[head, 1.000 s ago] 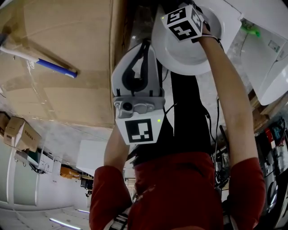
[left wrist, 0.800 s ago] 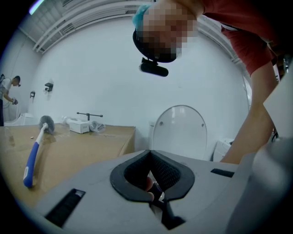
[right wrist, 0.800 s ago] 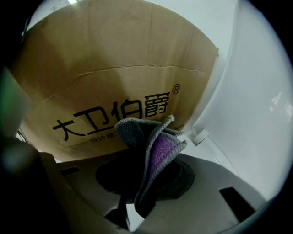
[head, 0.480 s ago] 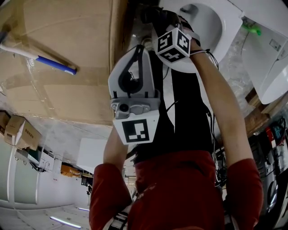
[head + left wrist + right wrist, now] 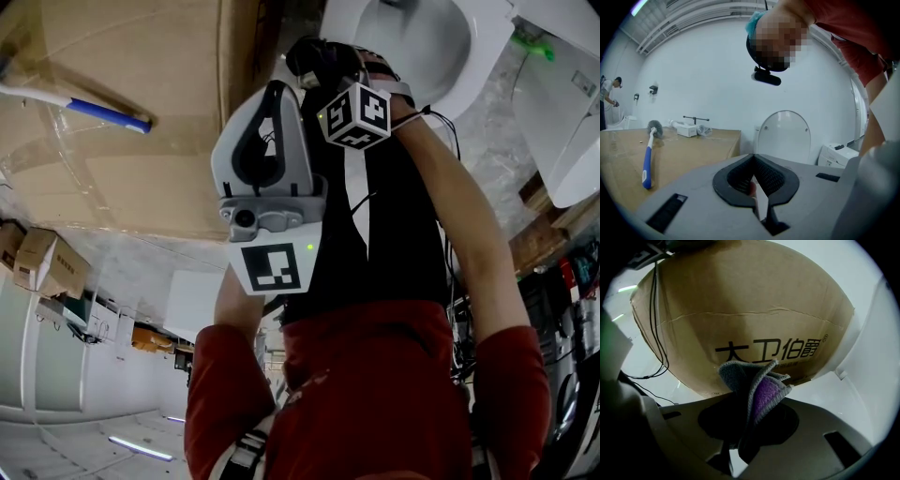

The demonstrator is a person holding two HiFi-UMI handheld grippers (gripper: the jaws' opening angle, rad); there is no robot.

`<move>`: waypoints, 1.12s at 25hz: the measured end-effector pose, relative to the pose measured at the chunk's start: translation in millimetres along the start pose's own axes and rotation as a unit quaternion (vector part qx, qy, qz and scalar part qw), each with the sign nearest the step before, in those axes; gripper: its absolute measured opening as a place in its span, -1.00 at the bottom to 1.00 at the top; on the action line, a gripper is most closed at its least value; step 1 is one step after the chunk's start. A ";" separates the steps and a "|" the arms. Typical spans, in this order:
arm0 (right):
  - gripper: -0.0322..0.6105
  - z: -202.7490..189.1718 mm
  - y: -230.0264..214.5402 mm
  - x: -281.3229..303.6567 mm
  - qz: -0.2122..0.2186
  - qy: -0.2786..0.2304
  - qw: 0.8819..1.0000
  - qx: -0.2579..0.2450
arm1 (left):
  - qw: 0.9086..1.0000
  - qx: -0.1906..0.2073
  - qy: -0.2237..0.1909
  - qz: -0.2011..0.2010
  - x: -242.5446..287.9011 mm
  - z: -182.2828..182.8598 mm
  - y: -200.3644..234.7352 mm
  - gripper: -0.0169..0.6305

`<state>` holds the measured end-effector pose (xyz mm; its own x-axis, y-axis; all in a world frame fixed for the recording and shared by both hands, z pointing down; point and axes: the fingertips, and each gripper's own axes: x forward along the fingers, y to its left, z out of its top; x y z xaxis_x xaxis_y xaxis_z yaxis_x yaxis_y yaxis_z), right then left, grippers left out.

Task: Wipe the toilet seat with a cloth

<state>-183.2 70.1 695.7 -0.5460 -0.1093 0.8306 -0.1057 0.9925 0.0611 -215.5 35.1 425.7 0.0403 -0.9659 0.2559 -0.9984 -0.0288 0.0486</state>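
Note:
The white toilet seat (image 5: 469, 56) shows at the top of the head view, its lid (image 5: 783, 136) raised in the left gripper view. My right gripper (image 5: 328, 67) is just left of the bowl's rim, beside the cardboard, and is shut on a grey cloth with a purple face (image 5: 759, 390); in the head view the cloth (image 5: 319, 58) is a dark bundle. My left gripper (image 5: 275, 94) hangs near the cardboard box's edge, jaws shut with nothing in them (image 5: 753, 161).
A large cardboard box (image 5: 122, 178) stands left of the toilet, and a blue-handled toilet brush (image 5: 94, 110) lies on it. A white unit (image 5: 572, 103) is to the right of the toilet. Cables hang along the box (image 5: 656, 324).
My right gripper with the cloth has come off the toilet seat and moved down and left, toward the box. The left gripper drifted slightly left.

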 end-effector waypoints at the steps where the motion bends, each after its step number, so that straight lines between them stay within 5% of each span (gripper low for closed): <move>1: -0.58 -1.9 7.1 -1.5 0.005 0.001 1.000 -0.003 | 1.000 0.001 0.001 0.000 -1.8 -0.7 -0.3 -0.91; 12: -0.58 -33.4 72.2 -23.6 0.043 0.009 0.998 -0.038 | 1.000 0.008 0.007 0.006 -16.3 -8.4 -8.6 -0.91; 28: -0.58 -116.2 118.9 -76.1 0.044 0.032 0.998 -0.010 | 0.999 0.020 0.021 -0.036 -1.8 -25.9 -62.8 -0.91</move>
<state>-57.7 202.8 704.1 -0.4974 -0.0190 0.8673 -0.0436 0.9990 -0.0031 -151.8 45.3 447.2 0.1125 -0.9492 0.2939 -0.9936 -0.1088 0.0290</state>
